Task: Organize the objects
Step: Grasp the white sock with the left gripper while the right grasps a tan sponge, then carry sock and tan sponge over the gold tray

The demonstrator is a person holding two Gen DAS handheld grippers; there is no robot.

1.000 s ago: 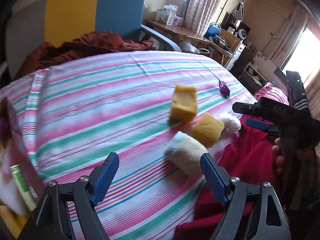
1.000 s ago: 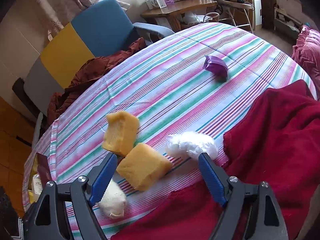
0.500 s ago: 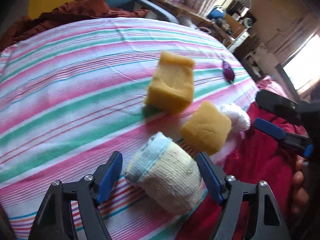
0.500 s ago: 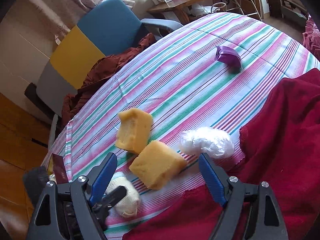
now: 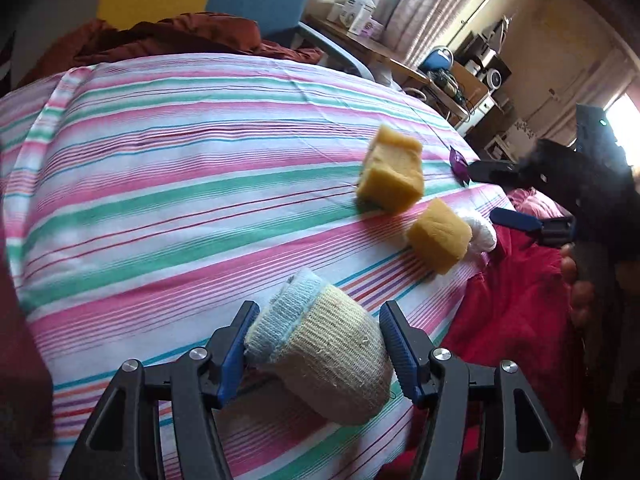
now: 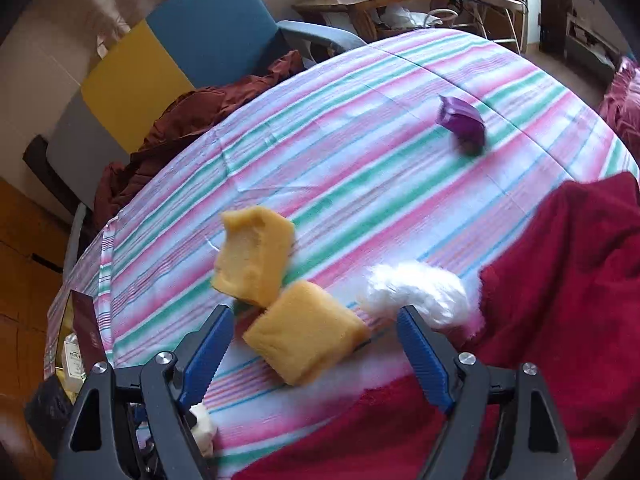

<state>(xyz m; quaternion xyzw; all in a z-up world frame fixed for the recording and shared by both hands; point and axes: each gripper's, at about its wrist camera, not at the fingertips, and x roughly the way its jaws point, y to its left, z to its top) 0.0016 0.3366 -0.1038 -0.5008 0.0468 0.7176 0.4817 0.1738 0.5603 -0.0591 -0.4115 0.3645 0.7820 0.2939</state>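
Left tool (image 5: 316, 344) gripping rolled sock (image 5: 324, 356), right tool (image 6: 312, 344) spread

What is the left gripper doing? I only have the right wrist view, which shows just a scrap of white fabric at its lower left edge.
Observer: The left gripper is shut on a rolled cream knitted sock with a pale blue cuff. Both blue pads touch its sides.
Operator: Which way does that cuff point?
Observer: It points away from the camera and toward the finger on the left of the picture.
Operator: Does the left view show my gripper?
Observer: Yes. The right gripper sits at the left view's right edge, jaws apart, and the person's right hand grips its handle.
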